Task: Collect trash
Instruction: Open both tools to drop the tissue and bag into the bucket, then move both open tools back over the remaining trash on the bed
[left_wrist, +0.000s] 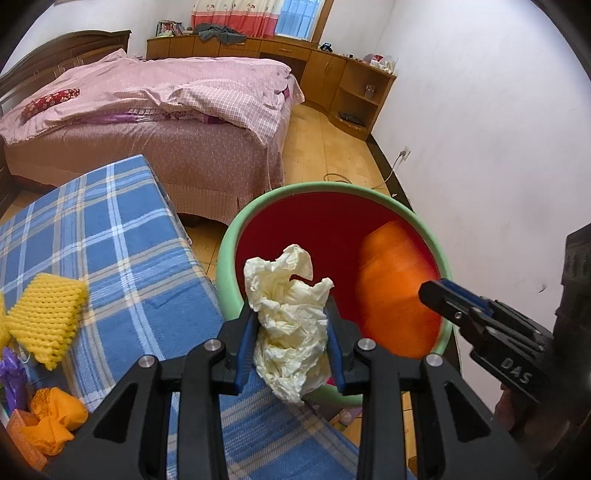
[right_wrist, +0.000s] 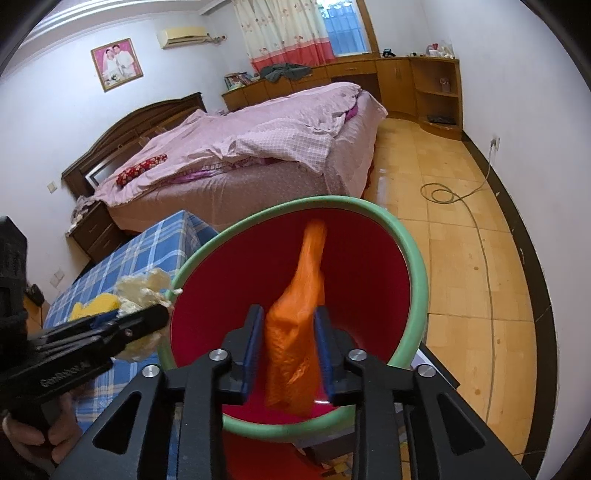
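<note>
A round bin with a green rim (left_wrist: 314, 186) and a red inside stands beside the table, right below both grippers. My left gripper (left_wrist: 290, 310) is shut on a crumpled cream-white paper wad (left_wrist: 288, 314), held over the bin's near left edge. In the right wrist view my right gripper (right_wrist: 289, 312) hangs over the bin rim (right_wrist: 413, 258). Its jaws are parted, with an orange plastic bag (right_wrist: 295, 332) loose and blurred between them. The left wrist view shows that orange bag (left_wrist: 399, 288) as a smear inside the bin, just left of the right gripper (left_wrist: 439, 295).
A blue plaid cloth (left_wrist: 110, 240) covers the table left of the bin. On it lie a yellow foam net (left_wrist: 44, 317), another orange bag (left_wrist: 55, 417) and a purple item (left_wrist: 11, 373). A pink bed (left_wrist: 166, 110) stands behind. A cable (right_wrist: 443, 192) coils on the wooden floor.
</note>
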